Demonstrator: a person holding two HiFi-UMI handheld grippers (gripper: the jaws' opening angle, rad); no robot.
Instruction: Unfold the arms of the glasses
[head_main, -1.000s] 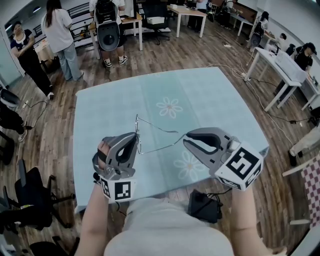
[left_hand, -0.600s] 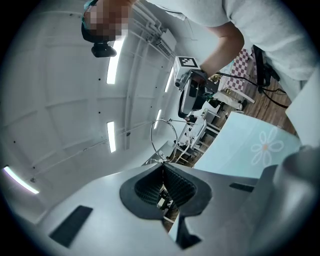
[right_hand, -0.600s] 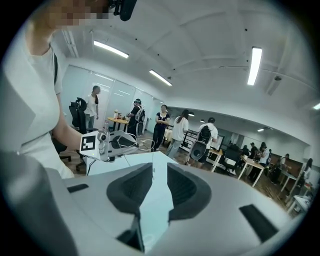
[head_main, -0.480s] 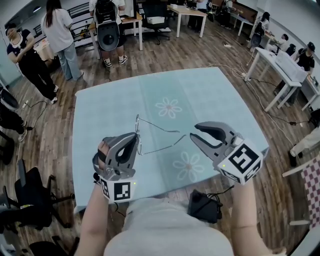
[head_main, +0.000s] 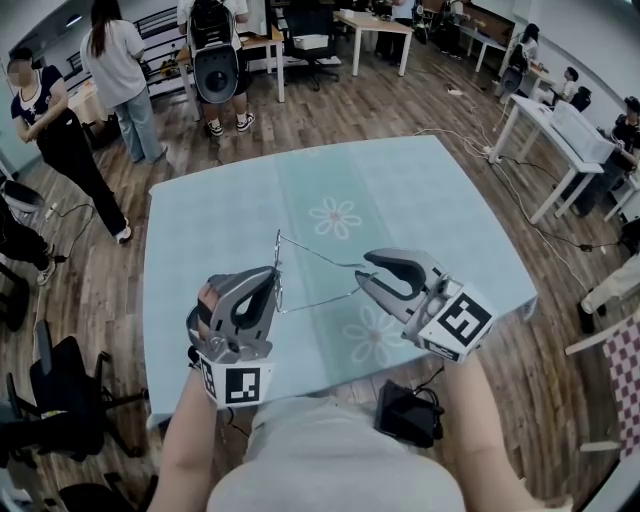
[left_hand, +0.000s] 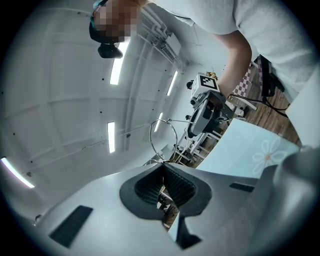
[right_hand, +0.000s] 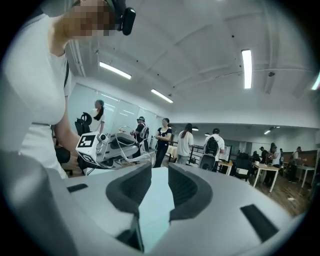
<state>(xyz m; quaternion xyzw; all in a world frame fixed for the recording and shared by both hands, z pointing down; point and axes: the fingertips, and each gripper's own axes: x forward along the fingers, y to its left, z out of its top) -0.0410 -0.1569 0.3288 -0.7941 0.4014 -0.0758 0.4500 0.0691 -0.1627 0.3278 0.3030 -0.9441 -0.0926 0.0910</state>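
Above flowered tablecloth (head_main: 430, 190), left tool (head_main: 272, 287) clamps glasses (head_main: 318, 254), arms (head_main: 325, 298) reaching rightward to right tool (head_main: 364, 268), jaws empty, just opening.

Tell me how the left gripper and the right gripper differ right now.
The left gripper is shut on the glasses; the right gripper has its jaws apart, just opened wider, with nothing between them. The left gripper points away from the person; the right gripper points sideways at the glasses. Both are grey with a marker cube.

Open-plan office or lab workspace.
Wood-plank floor (head_main: 400, 110); white desks (head_main: 535, 112); swivel chair (head_main: 62, 398); floor cables (head_main: 452, 134); ceiling strip lights (right_hand: 246, 67); people (head_main: 118, 60) standing about.
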